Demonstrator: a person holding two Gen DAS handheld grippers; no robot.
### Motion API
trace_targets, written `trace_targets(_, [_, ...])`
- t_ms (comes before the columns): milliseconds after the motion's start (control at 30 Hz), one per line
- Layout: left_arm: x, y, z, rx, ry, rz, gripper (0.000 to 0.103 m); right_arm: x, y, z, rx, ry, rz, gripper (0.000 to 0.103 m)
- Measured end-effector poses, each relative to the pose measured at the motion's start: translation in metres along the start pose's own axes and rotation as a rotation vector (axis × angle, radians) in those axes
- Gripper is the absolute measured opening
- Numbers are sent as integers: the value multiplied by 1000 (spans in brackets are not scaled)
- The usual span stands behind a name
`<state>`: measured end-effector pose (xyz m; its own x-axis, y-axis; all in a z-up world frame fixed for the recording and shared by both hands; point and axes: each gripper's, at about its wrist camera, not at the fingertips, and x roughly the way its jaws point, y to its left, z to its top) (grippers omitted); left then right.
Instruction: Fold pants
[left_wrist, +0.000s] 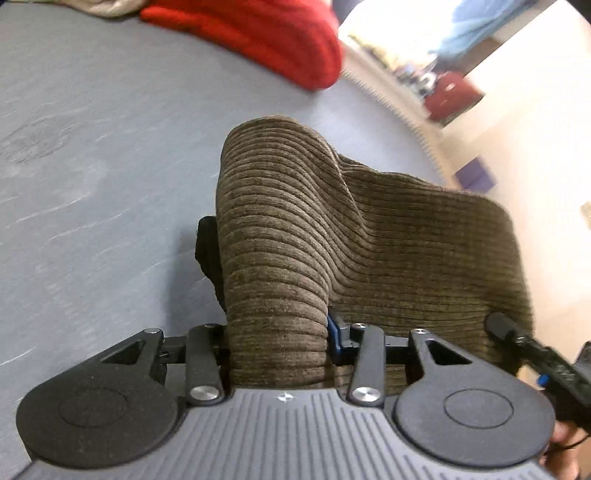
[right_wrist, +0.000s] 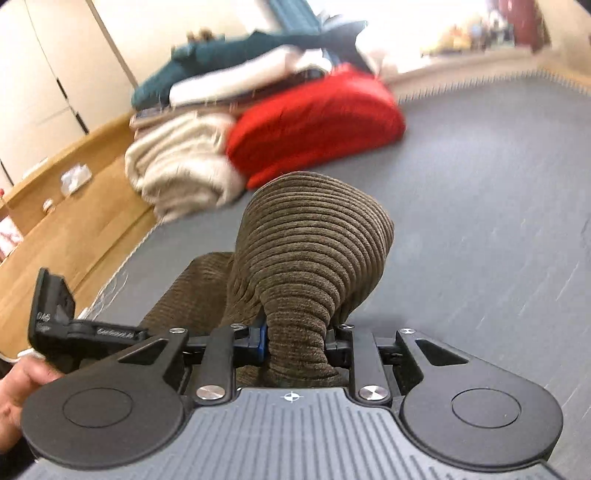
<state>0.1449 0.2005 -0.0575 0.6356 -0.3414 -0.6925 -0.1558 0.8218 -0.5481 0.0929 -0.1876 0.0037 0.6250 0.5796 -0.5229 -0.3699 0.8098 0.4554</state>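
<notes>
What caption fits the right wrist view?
Right tongs pinch bunched brown corduroy pants above a grey mat.

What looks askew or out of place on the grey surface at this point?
Nothing damaged or spilled. The brown corduroy pants hang bunched from the left gripper and right gripper, normal mid-fold. The red garment and cream garment lie loosely heaped.

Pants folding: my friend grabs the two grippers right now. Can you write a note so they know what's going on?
Left gripper: shut on the brown corduroy pants.
Right gripper: shut on a bunched part of the same pants.
Pants: lifted above the grey mat; red folded cloth and cream one lie behind.
Done: both ends grabbed.
Left: carry the fabric over, lay it flat, let go.
</notes>
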Motion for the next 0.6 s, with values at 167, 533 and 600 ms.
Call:
trace_targets(167, [15,-27,2,118,-103,301,75,19,-43,13,-3,12,-185,52])
trace_targets(533, [55,-48,-57,438,170,387,37,44,-33,-33,-173,212,-327,54])
trace_targets(600, [59,-38,-62,378,211,385,37,64,-42,-49,-161,366,-374,53])
